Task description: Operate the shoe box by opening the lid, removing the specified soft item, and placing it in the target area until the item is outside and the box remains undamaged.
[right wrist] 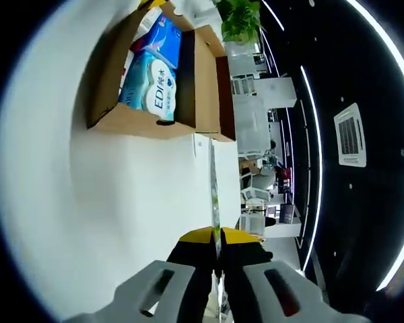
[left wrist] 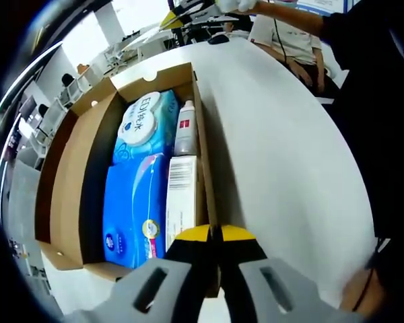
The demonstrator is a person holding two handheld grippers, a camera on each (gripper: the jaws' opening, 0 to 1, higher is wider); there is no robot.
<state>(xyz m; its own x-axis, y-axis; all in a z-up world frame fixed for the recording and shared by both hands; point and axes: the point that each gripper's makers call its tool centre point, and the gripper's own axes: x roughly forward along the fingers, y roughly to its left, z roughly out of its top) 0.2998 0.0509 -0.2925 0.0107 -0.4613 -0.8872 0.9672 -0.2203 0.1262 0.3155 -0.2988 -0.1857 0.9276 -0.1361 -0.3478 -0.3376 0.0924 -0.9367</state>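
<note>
In the left gripper view the open shoe box [left wrist: 74,195] holds 2 blue tissue packs [left wrist: 138,175] beside a white carton [left wrist: 182,202]; the left claw [left wrist: 212,235] pinches the raised white lid [left wrist: 283,155]. In the right gripper view the right claw [right wrist: 217,237] clamps that lid's edge

boxes: 1 shoe box [left wrist: 74,175] | wipes packs [left wrist: 145,128]: 2 | bottles [left wrist: 185,128]: 1 | cartons [left wrist: 180,198]: 1

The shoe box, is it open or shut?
Open. The shoe box has its white lid swung up, and blue tissue packs show inside.
</note>
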